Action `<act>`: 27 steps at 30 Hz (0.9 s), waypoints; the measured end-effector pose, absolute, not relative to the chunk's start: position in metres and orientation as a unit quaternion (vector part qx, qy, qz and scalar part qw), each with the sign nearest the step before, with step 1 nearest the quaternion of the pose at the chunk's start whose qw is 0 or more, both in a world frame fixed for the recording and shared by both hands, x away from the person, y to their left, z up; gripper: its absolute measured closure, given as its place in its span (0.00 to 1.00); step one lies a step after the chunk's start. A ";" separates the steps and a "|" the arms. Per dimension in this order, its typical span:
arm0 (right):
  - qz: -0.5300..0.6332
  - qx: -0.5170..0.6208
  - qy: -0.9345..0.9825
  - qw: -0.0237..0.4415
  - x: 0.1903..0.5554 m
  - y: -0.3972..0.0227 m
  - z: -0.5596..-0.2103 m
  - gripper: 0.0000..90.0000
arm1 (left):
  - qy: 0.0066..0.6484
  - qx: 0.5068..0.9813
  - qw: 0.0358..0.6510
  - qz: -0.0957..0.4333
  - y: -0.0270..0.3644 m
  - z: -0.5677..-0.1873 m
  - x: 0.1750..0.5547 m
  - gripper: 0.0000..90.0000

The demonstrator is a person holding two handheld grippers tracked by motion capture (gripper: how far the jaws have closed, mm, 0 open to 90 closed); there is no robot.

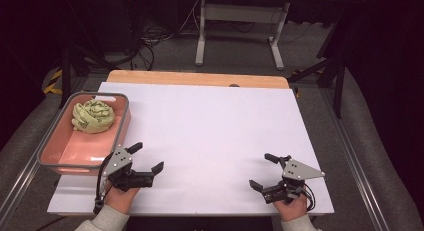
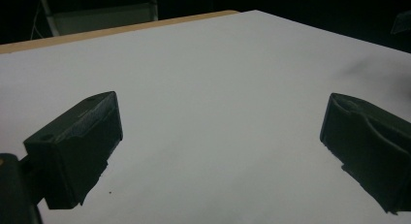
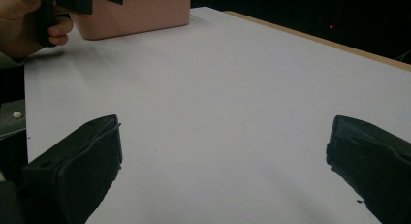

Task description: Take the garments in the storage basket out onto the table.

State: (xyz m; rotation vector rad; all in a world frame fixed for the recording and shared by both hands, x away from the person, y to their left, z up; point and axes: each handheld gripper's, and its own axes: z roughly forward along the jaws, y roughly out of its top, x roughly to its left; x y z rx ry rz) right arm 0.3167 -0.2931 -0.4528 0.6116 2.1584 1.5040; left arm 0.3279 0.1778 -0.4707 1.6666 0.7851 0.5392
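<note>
From the high view I read the work as centred on the green cloth (image 1: pixel 93 116), a loosely coiled bundle sitting in the far end of the pink bin (image 1: pixel 122 128) at the upper left of the frame, on the left edge of the white table (image 1: pixel 215 136). I judge it light and soft, likely to sag and unwind when lifted, not slippery and not fragile; I would pinch it at the top of the heap, where several folds overlap, so the bite catches more than one layer. Wound up as it is, the bundle has no clear long axis and points nowhere in particular; it looks roughly round, perhaps a little wider across the bin than along it. My left gripper (image 1: pixel 148 159) hovers at lower left of the frame, just beside the bin's near corner, jaws spread wide with nothing between them; its own view shows bare table between them. My right gripper (image 1: pixel 263 170) sits at lower right, well apart from the bin, jaws likewise spread and empty.
</note>
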 end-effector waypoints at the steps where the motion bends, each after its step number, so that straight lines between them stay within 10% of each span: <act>1: 0.545 0.222 0.779 0.218 0.317 -0.293 -0.453 0.00 | 0.335 0.711 0.574 0.230 0.178 -0.470 0.328 0.03; 27: 0.545 0.217 0.783 0.207 0.317 -0.293 -0.454 0.00 | 0.282 0.762 0.549 0.198 0.174 -0.448 0.324 0.02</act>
